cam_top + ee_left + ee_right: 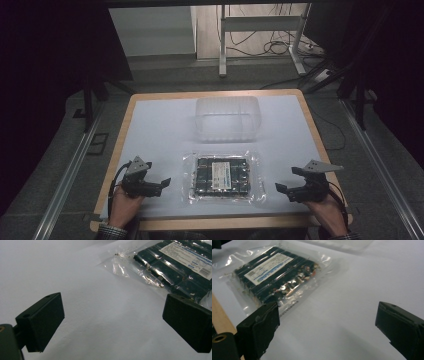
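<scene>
A clear sealed bag of dark bars with a white label (222, 176) lies flat near the table's front centre. It also appears at upper right in the left gripper view (175, 265) and at upper left in the right gripper view (274, 272). My left gripper (165, 182) rests to the bag's left, open, jaws wide apart (112, 322) with nothing between them. My right gripper (281, 191) sits to the bag's right, also open and empty (327, 330). An empty clear plastic container (227, 118) stands behind the bag.
The white table top (160, 130) has a wooden rim (118, 145). Grey floor, a metal desk frame (222, 45) and cables (270, 47) lie beyond the far edge. The surroundings at left and right are dark.
</scene>
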`<action>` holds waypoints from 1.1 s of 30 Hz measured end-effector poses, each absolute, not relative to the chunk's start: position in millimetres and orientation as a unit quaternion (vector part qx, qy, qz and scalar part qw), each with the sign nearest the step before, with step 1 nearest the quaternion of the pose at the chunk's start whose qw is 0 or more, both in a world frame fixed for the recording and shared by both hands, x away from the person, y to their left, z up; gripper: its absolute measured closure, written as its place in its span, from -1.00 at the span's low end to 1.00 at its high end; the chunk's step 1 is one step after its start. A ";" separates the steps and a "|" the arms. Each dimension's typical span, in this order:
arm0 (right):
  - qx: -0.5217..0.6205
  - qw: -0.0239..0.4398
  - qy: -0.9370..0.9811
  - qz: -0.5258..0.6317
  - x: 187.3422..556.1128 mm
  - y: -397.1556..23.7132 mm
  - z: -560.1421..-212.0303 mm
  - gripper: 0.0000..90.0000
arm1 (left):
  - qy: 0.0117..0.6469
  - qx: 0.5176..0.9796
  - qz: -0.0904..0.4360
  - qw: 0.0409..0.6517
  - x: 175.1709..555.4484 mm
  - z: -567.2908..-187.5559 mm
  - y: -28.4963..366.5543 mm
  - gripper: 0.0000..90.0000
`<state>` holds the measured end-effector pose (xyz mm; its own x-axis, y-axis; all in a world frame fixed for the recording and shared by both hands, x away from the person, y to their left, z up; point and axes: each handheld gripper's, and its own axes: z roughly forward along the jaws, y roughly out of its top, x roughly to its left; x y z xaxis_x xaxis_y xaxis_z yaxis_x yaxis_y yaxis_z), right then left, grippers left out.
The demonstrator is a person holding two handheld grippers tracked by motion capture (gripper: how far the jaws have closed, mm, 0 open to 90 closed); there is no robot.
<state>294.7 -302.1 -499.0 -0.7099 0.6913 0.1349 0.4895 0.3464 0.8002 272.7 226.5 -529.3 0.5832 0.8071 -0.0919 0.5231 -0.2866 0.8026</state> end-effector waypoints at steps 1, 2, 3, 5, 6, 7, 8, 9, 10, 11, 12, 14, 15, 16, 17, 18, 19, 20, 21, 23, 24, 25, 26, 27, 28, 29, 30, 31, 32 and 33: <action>0.363 0.104 0.813 0.444 294.7 -298.3 -499.3 -0.87 | 0.423 0.784 0.170 0.421 272.6 -529.1 226.7 -0.92; 0.363 0.104 0.813 0.444 294.7 -298.3 -499.3 -0.87 | 0.423 0.784 0.170 0.421 272.6 -529.1 226.7 -0.92; 0.360 0.095 0.813 0.448 295.3 -295.0 -500.1 -0.86 | 0.423 0.784 0.171 0.421 272.4 -528.9 226.7 -0.92; 0.360 0.093 0.814 0.446 295.4 -293.2 -500.4 -0.86 | 0.423 0.784 0.170 0.421 272.5 -528.9 226.8 -0.92; 0.360 0.092 0.815 0.445 295.6 -291.2 -500.9 -0.86 | 0.423 0.785 0.170 0.420 272.5 -529.1 226.7 -0.92; 0.361 0.085 0.815 0.444 296.0 -287.8 -501.7 -0.87 | 0.423 0.785 0.170 0.420 272.6 -529.2 226.6 -0.92; 0.361 0.085 0.815 0.444 296.0 -287.8 -501.7 -0.87 | 0.424 0.785 0.170 0.420 272.6 -529.3 226.3 -0.92; 0.361 0.082 0.817 0.442 296.3 -286.0 -502.3 -0.89 | 0.423 0.785 0.170 0.420 272.6 -529.4 226.1 -0.92; 0.358 0.080 0.820 0.439 296.5 -284.3 -503.0 -0.92 | 0.423 0.785 0.169 0.419 272.6 -529.4 226.0 -0.92; 0.357 0.077 0.822 0.436 296.4 -281.5 -504.4 -0.93 | 0.422 0.786 0.169 0.419 272.7 -529.5 225.9 -0.92; 0.357 0.077 0.822 0.436 296.4 -281.5 -504.4 -0.93 | 0.422 0.786 0.169 0.418 272.7 -529.7 225.6 -0.92; 0.355 0.073 0.824 0.436 297.4 -279.2 -505.4 -0.93 | 0.422 0.787 0.168 0.417 272.9 -529.9 225.5 -0.92; 0.352 0.071 0.826 0.435 297.7 -278.0 -505.4 -0.93 | 0.422 0.788 0.167 0.417 272.8 -529.9 225.4 -0.92; 0.344 0.073 0.832 0.430 298.3 -275.4 -505.2 -0.92 | 0.422 0.788 0.168 0.416 272.8 -530.0 225.3 -0.92; 0.344 0.073 0.832 0.430 298.3 -275.4 -505.2 -0.92 | 0.422 0.788 0.168 0.417 272.8 -530.0 225.3 -0.92; 0.342 0.066 0.834 0.428 299.4 -272.8 -505.5 -0.90 | 0.422 0.787 0.168 0.417 272.8 -530.2 224.9 -0.92; 0.339 0.061 0.836 0.427 300.5 -272.0 -506.0 -0.88 | 0.422 0.787 0.168 0.417 272.8 -530.2 224.6 -0.92; 0.339 0.061 0.836 0.427 300.5 -272.0 -506.0 -0.88 | 0.422 0.787 0.168 0.417 272.8 -530.2 224.6 -0.91; 0.342 0.052 0.837 0.424 302.7 -269.9 -507.6 -0.84 | 0.422 0.787 0.168 0.417 272.8 -530.2 224.5 -0.91; 0.339 0.047 0.839 0.424 304.2 -268.8 -509.0 -0.81 | 0.422 0.788 0.167 0.416 272.9 -530.5 224.2 -0.91; 0.338 0.043 0.841 0.419 305.3 -267.6 -509.8 -0.79 | 0.422 0.789 0.167 0.415 272.9 -530.6 223.9 -0.91; 0.332 0.038 0.846 0.415 307.7 -264.4 -511.5 -0.75 | 0.422 0.789 0.167 0.414 272.9 -530.6 223.7 -0.91; 0.332 0.038 0.846 0.415 307.7 -264.4 -511.5 -0.75 | 0.422 0.789 0.167 0.414 272.9 -530.6 223.7 -0.91; 0.328 0.030 0.850 0.412 309.9 -260.5 -513.3 -0.73 | 0.421 0.790 0.169 0.413 272.9 -530.6 223.5 -0.91; 0.328 0.030 0.850 0.412 309.9 -260.5 -513.3 -0.73 | 0.421 0.790 0.169 0.413 272.9 -530.6 223.5 -0.91; 0.327 0.027 0.852 0.409 310.9 -258.2 -514.3 -0.71 | 0.421 0.790 0.169 0.413 272.9 -530.6 223.5 -0.91; 0.326 0.024 0.854 0.405 311.7 -255.9 -515.5 -0.70 | 0.421 0.790 0.169 0.412 272.9 -530.6 223.4 -0.91; 0.322 0.019 0.858 0.400 313.5 -251.6 -517.7 -0.67 | 0.420 0.791 0.169 0.412 273.1 -530.7 223.1 -0.91; 0.322 0.019 0.858 0.400 313.5 -251.6 -517.7 -0.67 | 0.420 0.791 0.169 0.412 273.1 -530.7 223.1 -0.91; 0.319 0.013 0.861 0.397 316.0 -247.7 -519.7 -0.66 | 0.420 0.792 0.169 0.410 273.2 -530.8 222.9 -0.91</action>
<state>316.0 -247.7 -519.7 -0.7958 0.5599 0.2308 0.5392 0.4814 0.6911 273.2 222.9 -530.8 0.5901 0.8036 -0.0775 0.5263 -0.3101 0.7917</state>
